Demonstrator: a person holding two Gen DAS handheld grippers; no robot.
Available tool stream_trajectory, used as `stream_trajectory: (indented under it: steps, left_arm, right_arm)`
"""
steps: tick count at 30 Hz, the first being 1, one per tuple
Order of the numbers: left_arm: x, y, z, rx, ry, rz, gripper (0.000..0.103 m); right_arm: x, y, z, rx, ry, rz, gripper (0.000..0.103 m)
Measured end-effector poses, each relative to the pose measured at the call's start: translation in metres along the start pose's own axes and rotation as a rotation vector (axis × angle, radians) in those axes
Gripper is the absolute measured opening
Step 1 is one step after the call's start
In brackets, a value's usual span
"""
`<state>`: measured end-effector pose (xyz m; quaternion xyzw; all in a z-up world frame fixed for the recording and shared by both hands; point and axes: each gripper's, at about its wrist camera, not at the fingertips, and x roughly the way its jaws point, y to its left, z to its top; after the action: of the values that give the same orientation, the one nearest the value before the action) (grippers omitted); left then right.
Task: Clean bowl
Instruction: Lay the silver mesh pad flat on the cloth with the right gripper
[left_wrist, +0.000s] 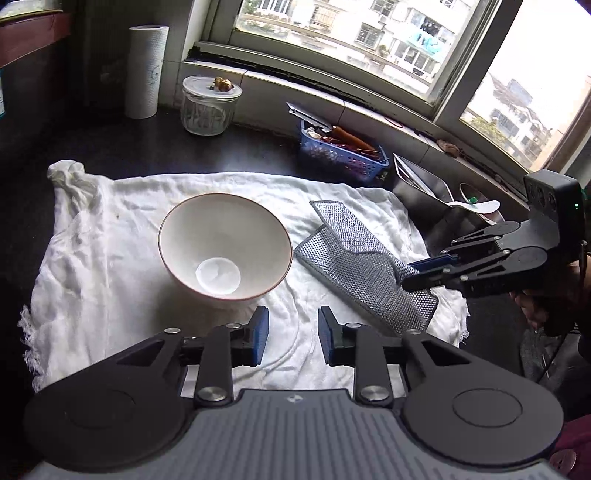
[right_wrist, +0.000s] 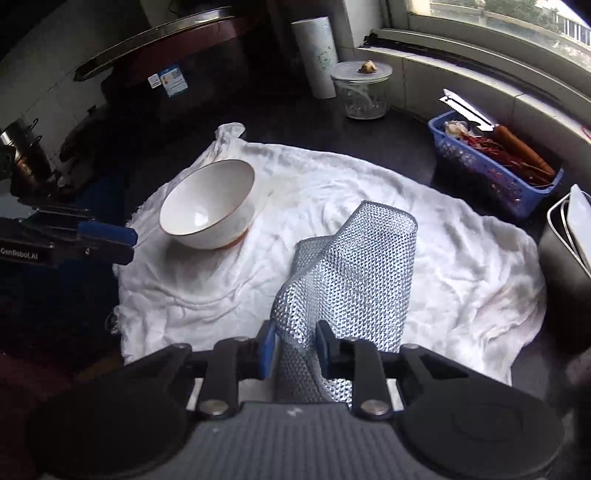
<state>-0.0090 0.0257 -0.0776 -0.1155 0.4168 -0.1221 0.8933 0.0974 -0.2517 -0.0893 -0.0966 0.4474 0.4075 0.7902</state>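
A white bowl (left_wrist: 225, 245) with a thin brown rim sits upright on a white cloth (left_wrist: 92, 266); it also shows in the right wrist view (right_wrist: 208, 205). My left gripper (left_wrist: 292, 334) is open and empty, just in front of the bowl and a little to its right. My right gripper (right_wrist: 295, 343) is shut on a silver mesh scrubbing cloth (right_wrist: 354, 266), which bends up from the white cloth (right_wrist: 461, 266). In the left wrist view the right gripper (left_wrist: 406, 275) pinches the mesh cloth (left_wrist: 347, 258) at its right side, to the right of the bowl.
On the dark counter behind stand a paper towel roll (left_wrist: 146, 72), a lidded glass jar (left_wrist: 208, 105), a blue basket (left_wrist: 341, 155) with utensils, and a metal container (left_wrist: 424, 186) at the right. A window ledge runs along the back.
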Motion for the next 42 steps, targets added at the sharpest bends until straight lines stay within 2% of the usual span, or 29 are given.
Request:
stream_trajectory:
  steps: [3, 6, 9, 11, 13, 17, 20, 22, 24, 25, 26, 28, 32, 33, 35, 37, 38, 39, 42]
  left_arm:
    - [-0.001, 0.007, 0.005, 0.01, 0.0, -0.018, 0.027]
    - [-0.005, 0.014, 0.009, 0.015, -0.005, -0.041, 0.028]
    - [-0.01, 0.021, 0.011, 0.023, -0.007, -0.056, 0.029]
    - [-0.013, 0.025, 0.011, 0.024, -0.006, -0.065, 0.03]
    - [-0.016, 0.029, 0.01, 0.025, -0.005, -0.076, 0.031]
    - [-0.022, 0.035, 0.004, 0.016, 0.002, -0.091, 0.034]
    - [-0.025, 0.039, -0.003, 0.009, 0.016, -0.101, 0.035]
    - [-0.028, 0.04, -0.007, 0.018, 0.027, -0.106, 0.035]
    - [-0.032, 0.041, -0.009, 0.026, 0.028, -0.106, 0.035]
    - [-0.034, 0.042, -0.01, 0.028, 0.028, -0.106, 0.035]
    - [-0.035, 0.043, -0.011, 0.028, 0.028, -0.106, 0.036]
    - [-0.036, 0.045, -0.013, 0.025, 0.033, -0.104, 0.036]
    - [-0.041, 0.049, -0.012, 0.031, 0.02, -0.098, 0.036]
    - [-0.043, 0.05, -0.011, 0.029, 0.011, -0.097, 0.036]
    - [-0.045, 0.051, -0.008, 0.028, -0.004, -0.091, 0.036]
    - [-0.046, 0.046, -0.004, 0.058, -0.014, -0.068, 0.038]
    - [-0.047, 0.043, -0.002, 0.076, -0.019, -0.055, 0.045]
    - [-0.047, 0.039, 0.0, 0.099, -0.024, -0.038, 0.05]
    - [-0.045, 0.024, 0.008, 0.15, -0.036, 0.005, 0.05]
  right_arm:
    - [-0.012, -0.001, 0.005, 0.026, -0.049, -0.081, 0.004]
    - [-0.049, 0.001, 0.019, 0.01, -0.143, -0.202, 0.004]
    - [-0.099, 0.018, 0.046, -0.07, -0.259, -0.326, 0.004]
    - [-0.122, 0.031, 0.061, -0.125, -0.308, -0.365, 0.004]
    - [-0.129, 0.049, 0.074, -0.198, -0.32, -0.385, 0.004]
    - [-0.082, 0.079, 0.072, -0.288, -0.23, -0.324, 0.004]
    - [-0.003, 0.092, 0.04, -0.308, -0.057, -0.231, 0.004]
    - [0.043, 0.096, 0.019, -0.295, 0.062, -0.202, 0.005]
    - [0.074, 0.106, 0.0, -0.309, 0.135, -0.209, 0.011]
    - [0.078, 0.113, -0.004, -0.324, 0.133, -0.209, 0.02]
    - [0.076, 0.118, -0.006, -0.324, 0.124, -0.2, 0.036]
    - [0.068, 0.123, -0.004, -0.293, 0.1, -0.174, 0.053]
    - [0.038, 0.121, 0.009, -0.188, 0.031, -0.188, 0.075]
    - [0.031, 0.122, 0.011, -0.167, 0.009, -0.194, 0.077]
    - [0.016, 0.121, 0.016, -0.091, -0.044, -0.219, 0.089]
    - [0.007, 0.123, 0.021, -0.025, -0.082, -0.257, 0.097]
    - [0.001, 0.125, 0.024, 0.012, -0.103, -0.284, 0.1]
    - [-0.003, 0.127, 0.026, 0.04, -0.118, -0.306, 0.102]
    - [-0.009, 0.132, 0.033, 0.149, -0.131, -0.41, 0.102]
